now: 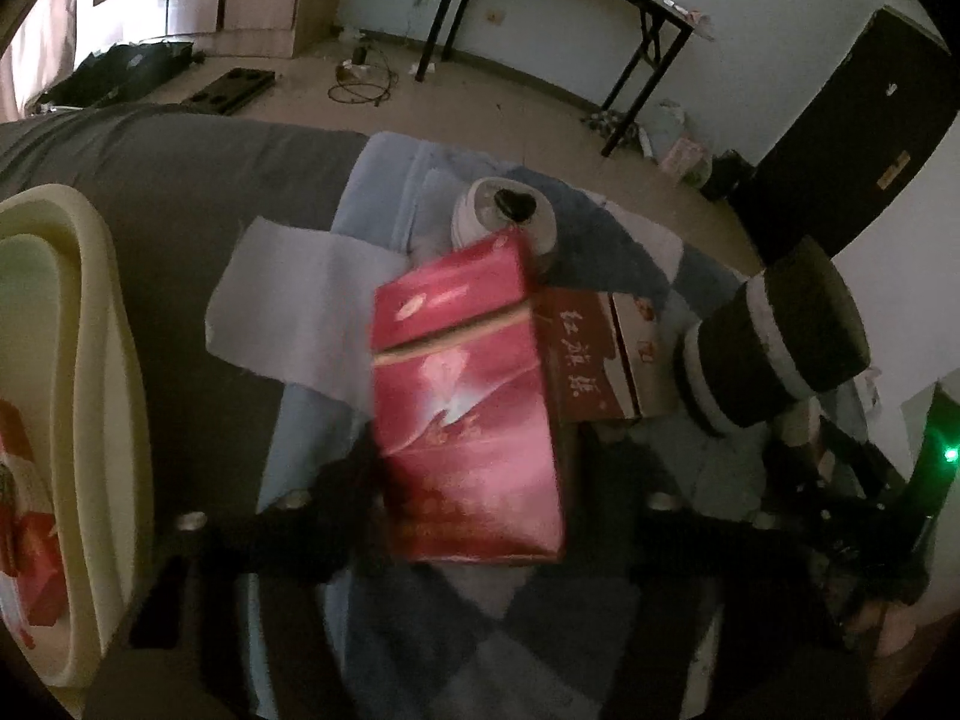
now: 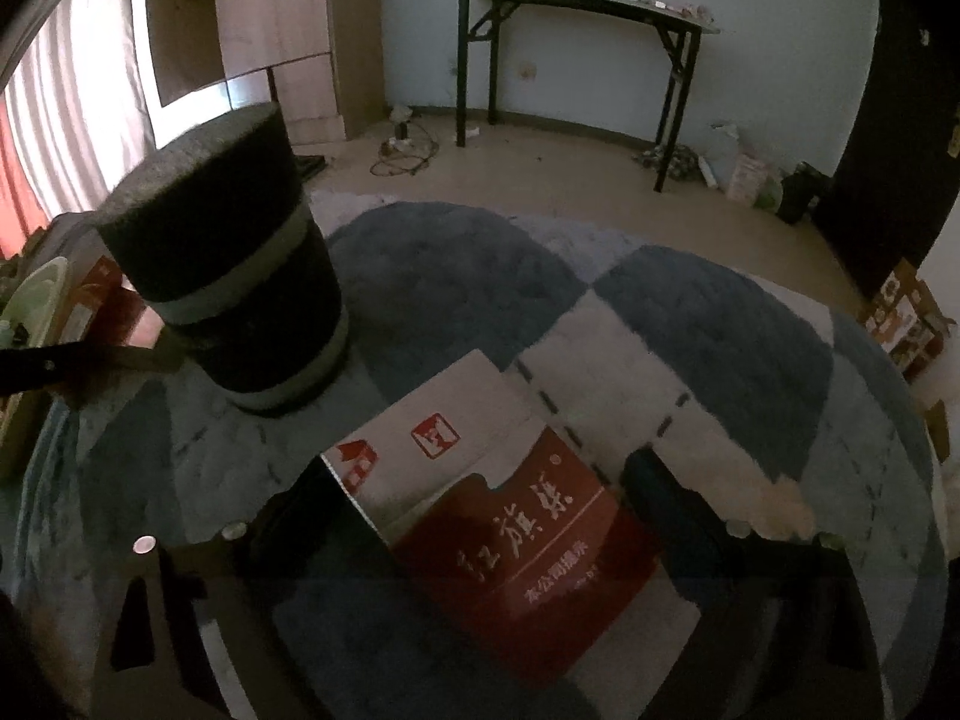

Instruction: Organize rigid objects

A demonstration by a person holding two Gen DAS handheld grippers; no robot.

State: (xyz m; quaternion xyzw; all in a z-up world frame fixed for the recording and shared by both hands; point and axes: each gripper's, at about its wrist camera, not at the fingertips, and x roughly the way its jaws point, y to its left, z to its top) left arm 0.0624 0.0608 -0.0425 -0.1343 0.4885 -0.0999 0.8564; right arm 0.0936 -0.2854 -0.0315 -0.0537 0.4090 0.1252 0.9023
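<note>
A red cigarette pack (image 1: 468, 408) stands up off the blue-and-white chequered blanket (image 1: 540, 630), gripped by its sides. My left gripper (image 1: 480, 468) is shut on it, one black finger against each long edge. Just right of it lies a red-and-white box with white characters (image 1: 600, 348). In the right wrist view this box (image 2: 510, 528) sits tilted between the black fingers of my right gripper (image 2: 480, 480), which is shut on its two sides. The box's near end is hidden in shadow.
A black cylinder with pale bands (image 2: 228, 276) lies on the blanket left of the box. A white round tin with a dark top (image 1: 504, 210) stands behind the pack. A cream basin (image 1: 102, 360) holding red packs is far left. A grey sheet (image 1: 288, 300) lies beside it.
</note>
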